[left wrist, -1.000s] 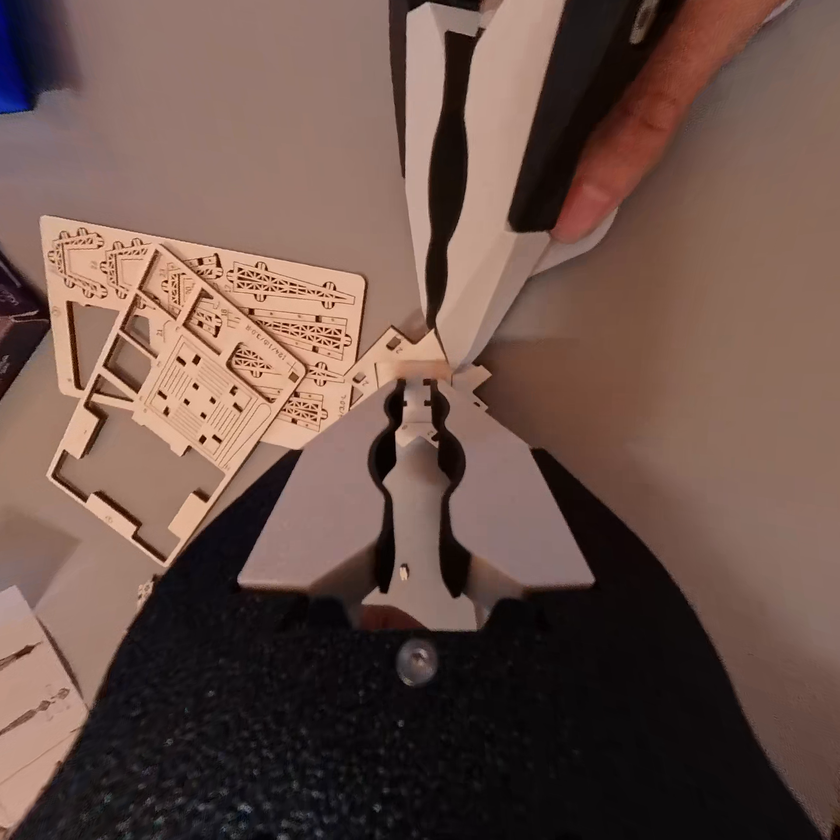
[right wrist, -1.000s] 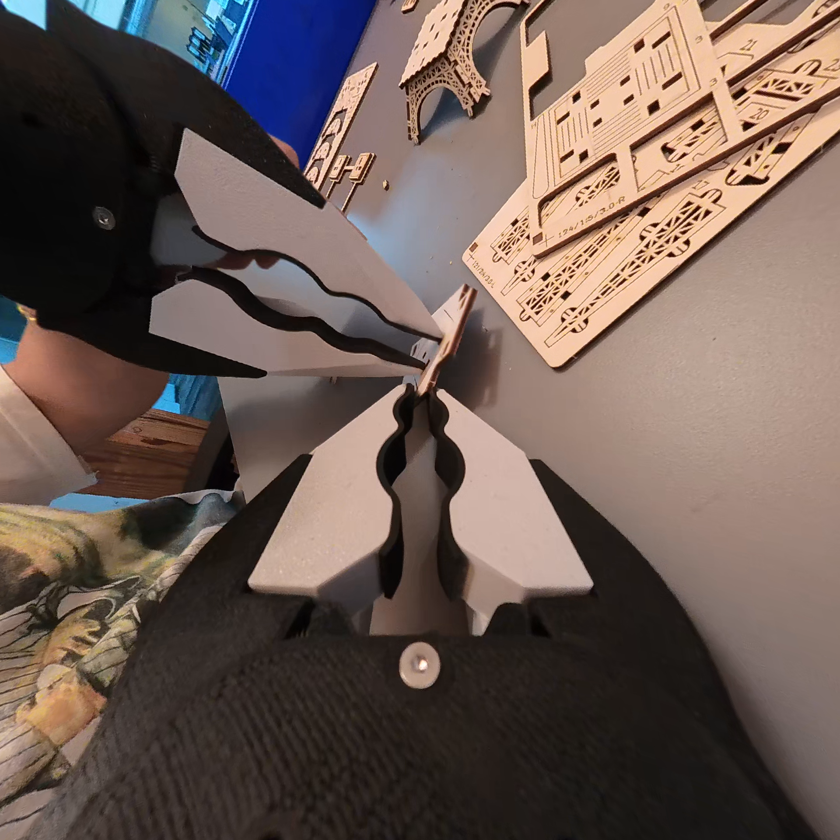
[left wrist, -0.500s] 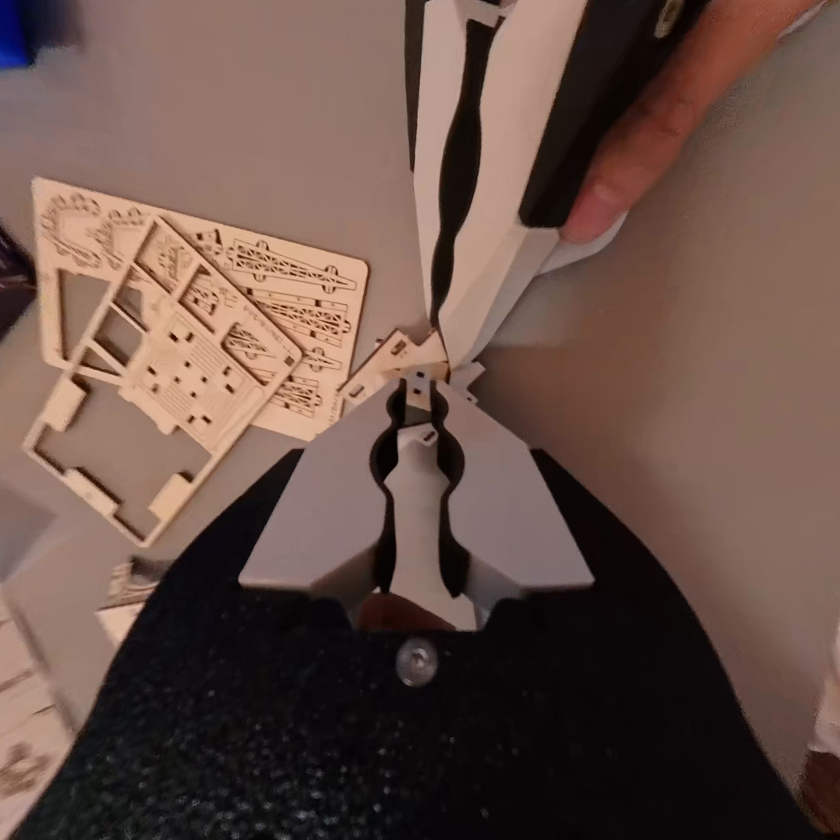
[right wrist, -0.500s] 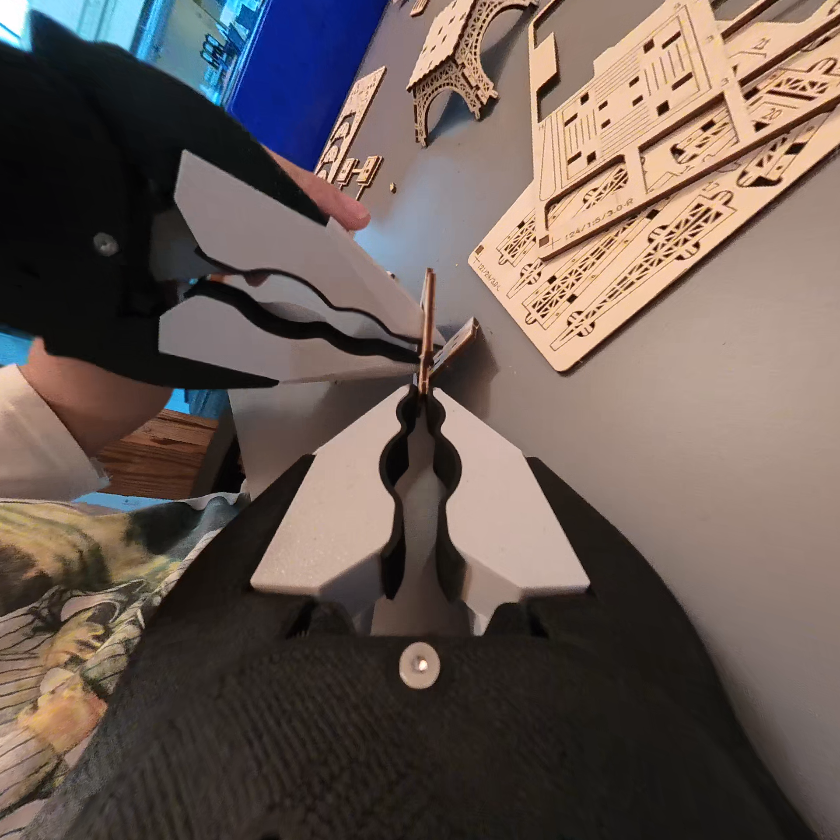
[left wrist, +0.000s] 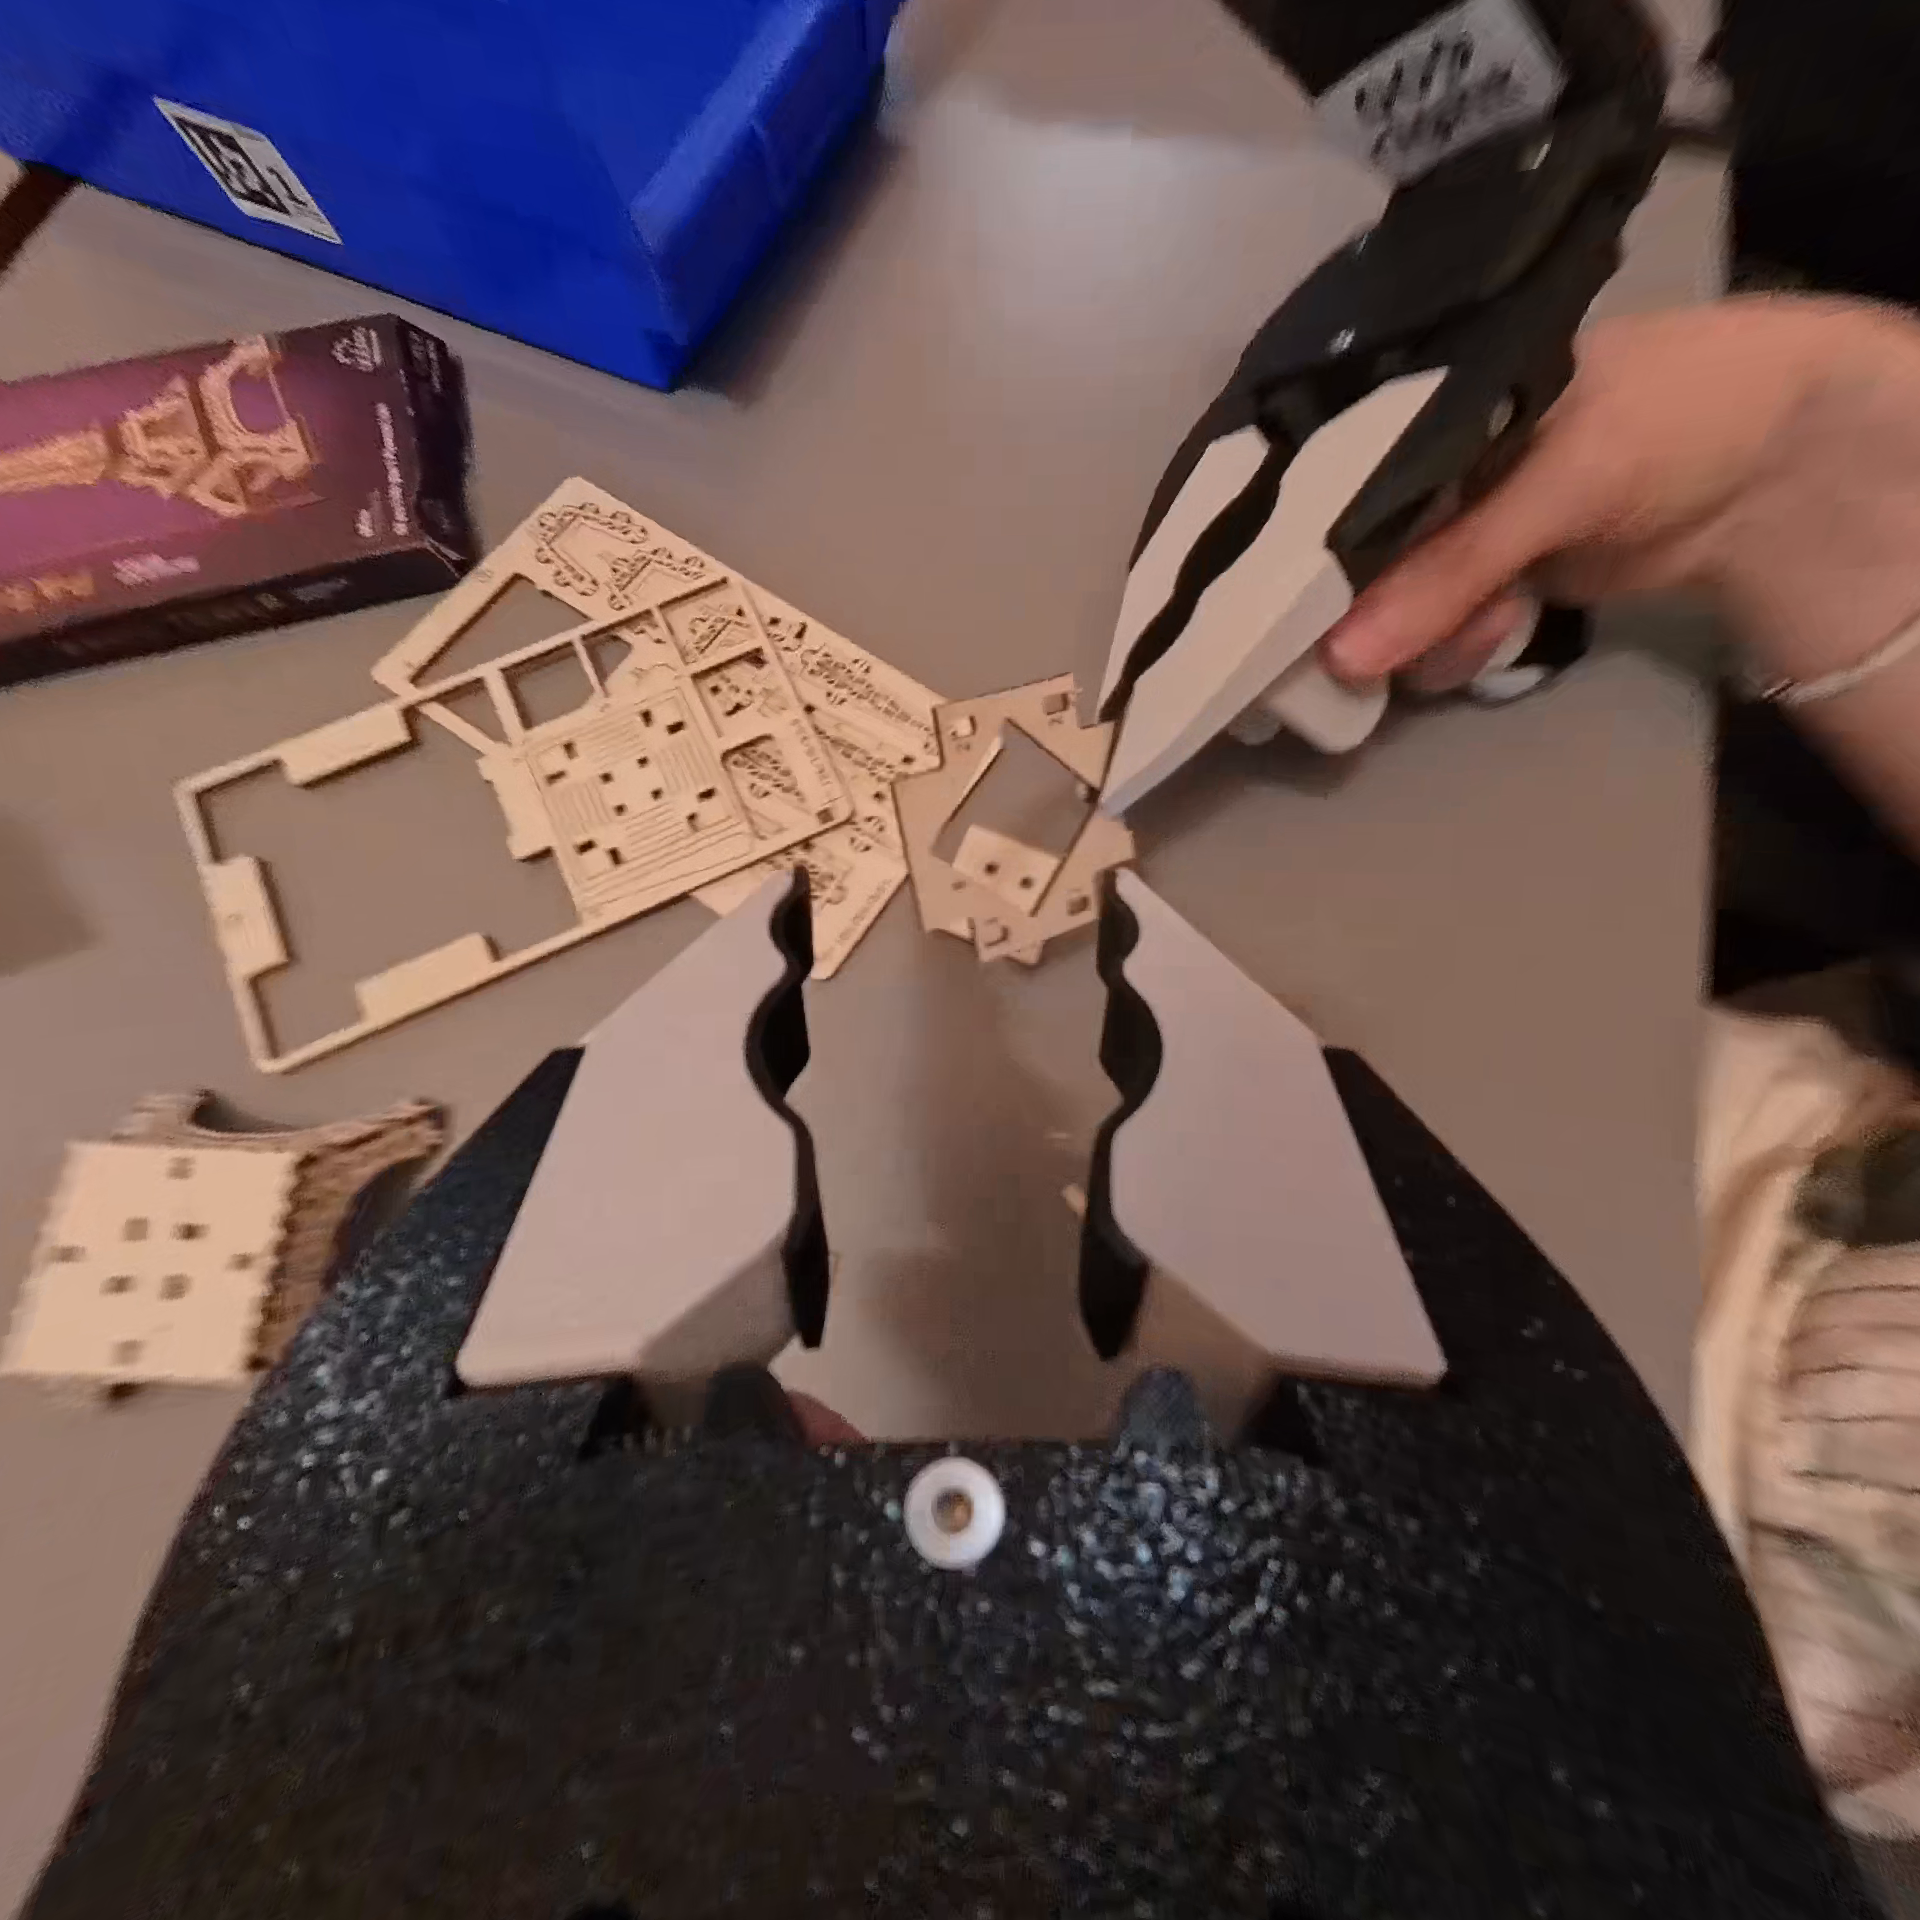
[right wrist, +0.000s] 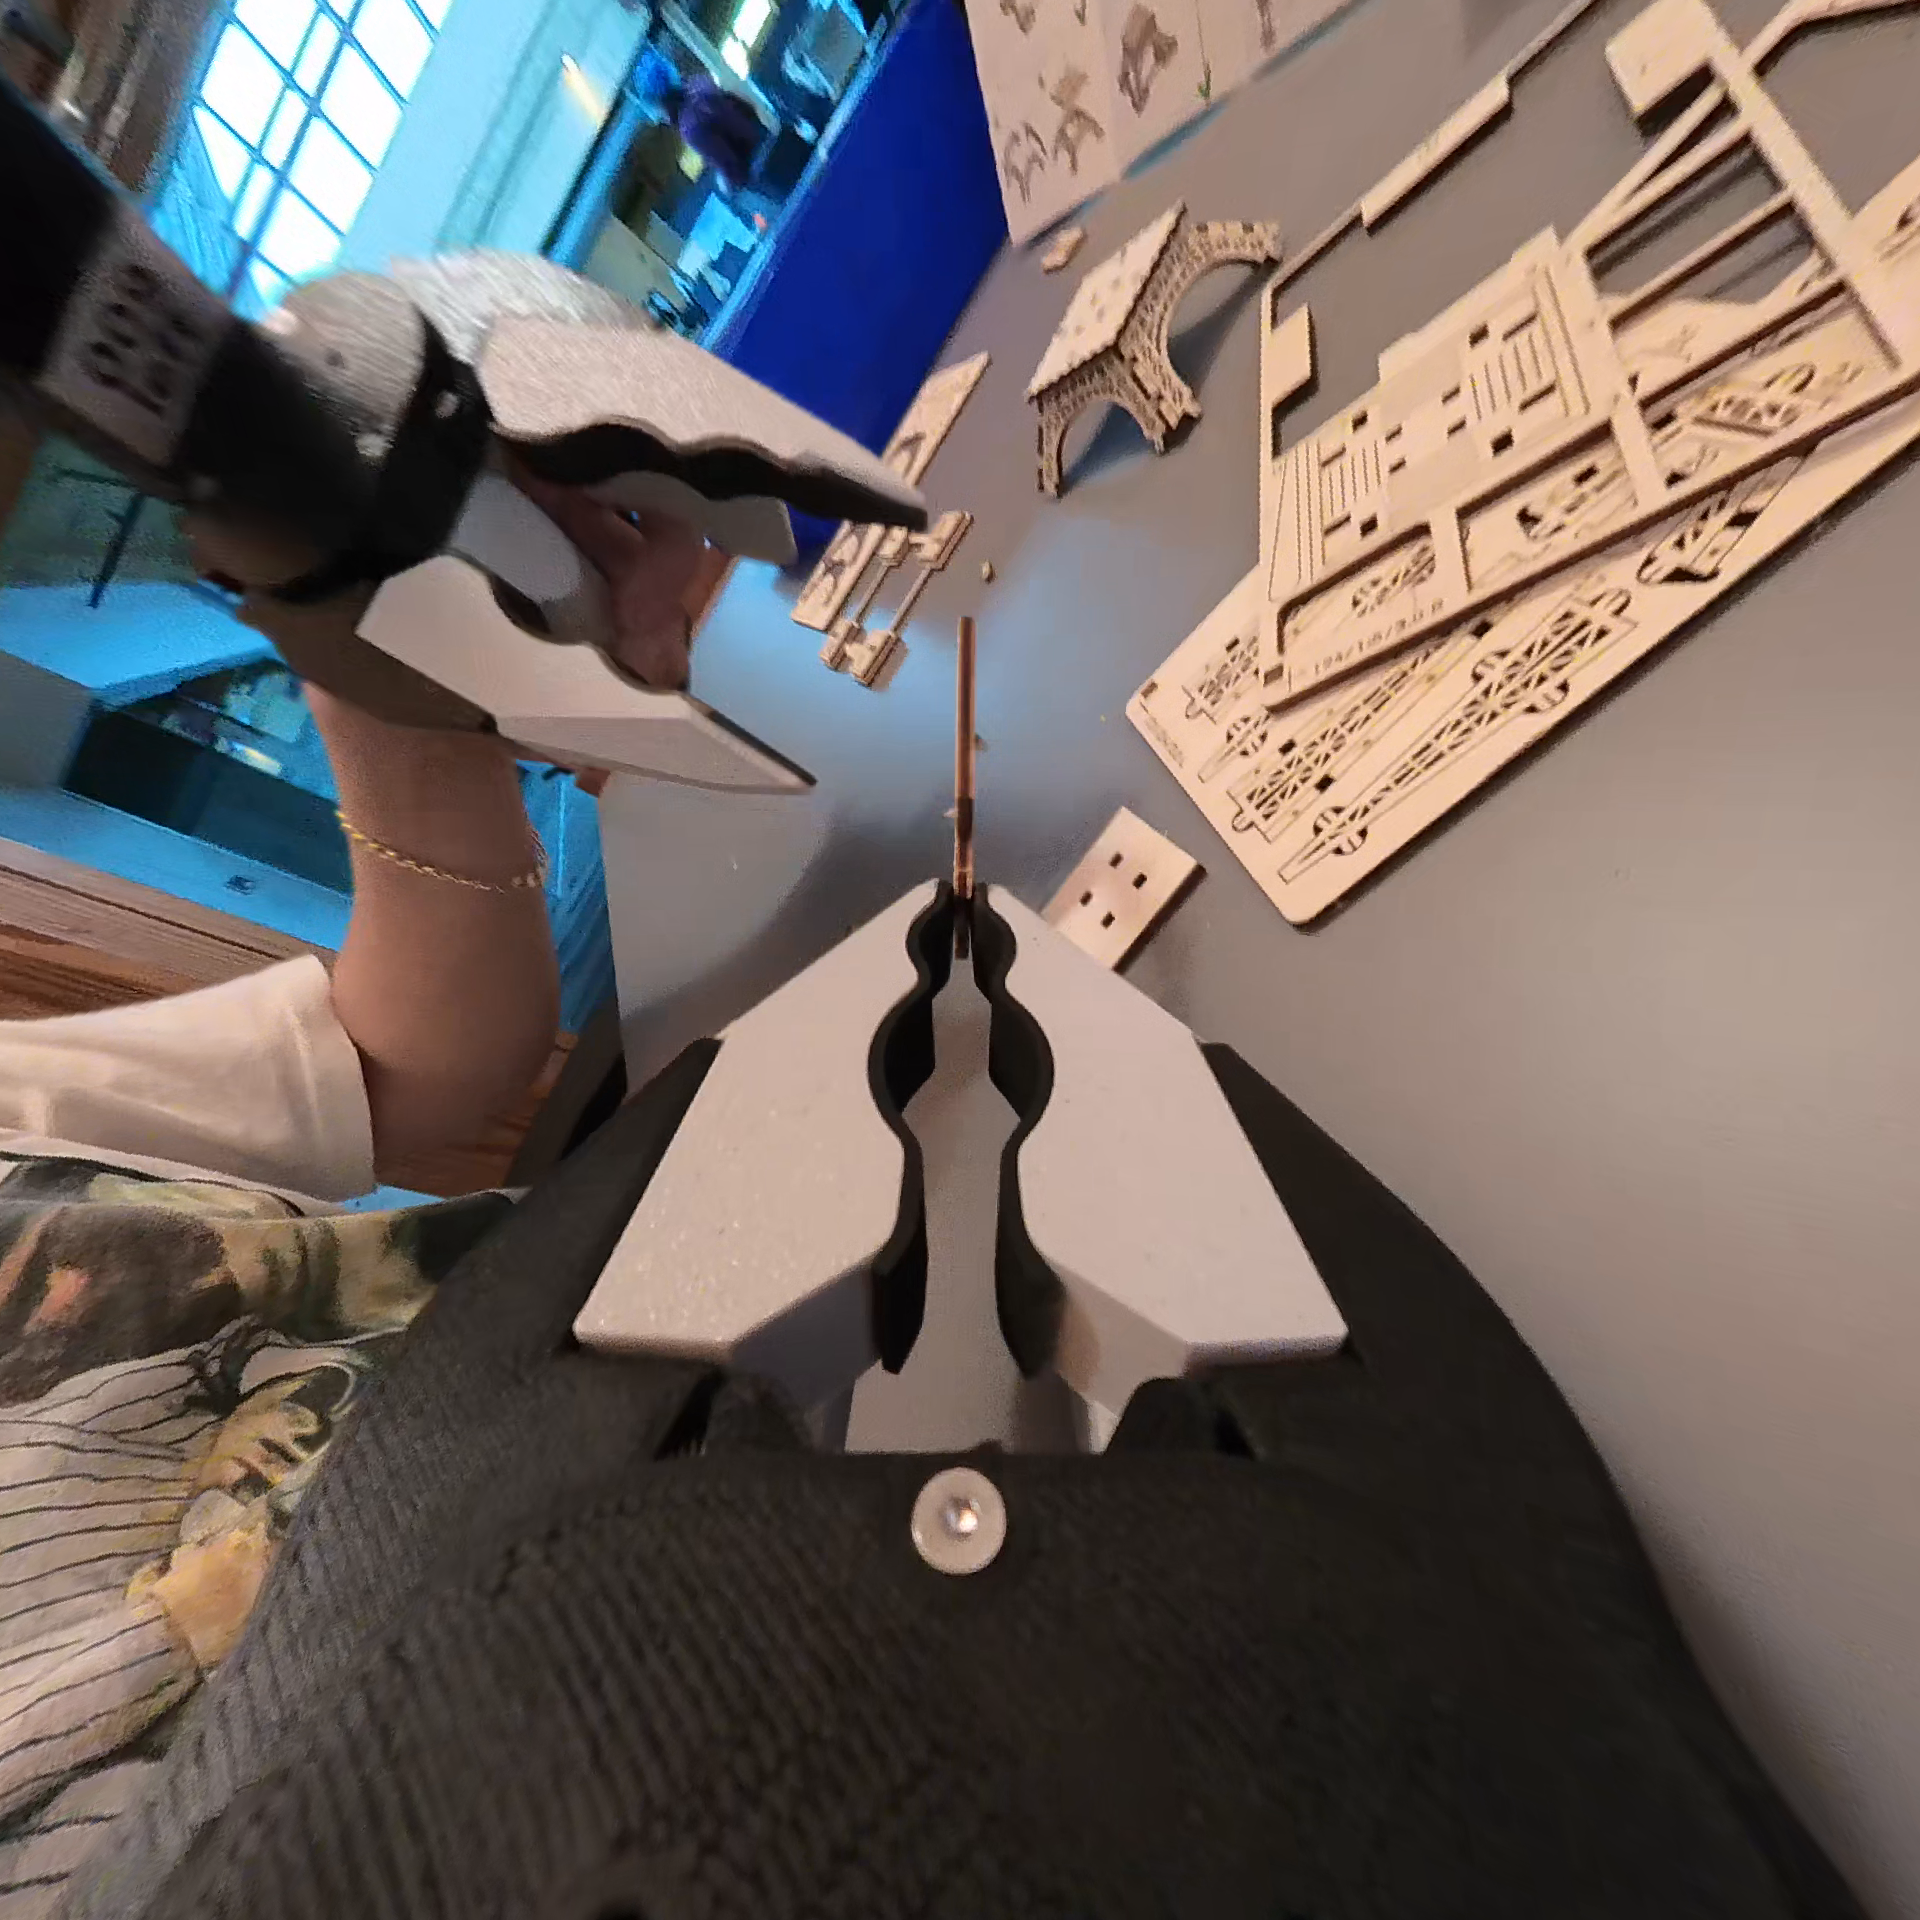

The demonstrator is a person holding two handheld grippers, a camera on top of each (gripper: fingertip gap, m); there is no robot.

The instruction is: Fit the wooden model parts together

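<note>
I count two punched sheets (left wrist: 582,790) stacked on the counter (left wrist: 1351,1039), one tower base (right wrist: 1132,343), one small plate (right wrist: 1122,883) and one frame piece (left wrist: 1013,821). My right gripper (right wrist: 961,904) has its fingers pinched tight on the frame piece, held edge-on above the counter. My left gripper (left wrist: 951,904) has its fingers spread wide, gripping nothing.

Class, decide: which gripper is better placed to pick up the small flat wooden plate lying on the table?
Left gripper: open and empty, near the small wooden plate. Right gripper is shut on the square wooden frame.
</note>
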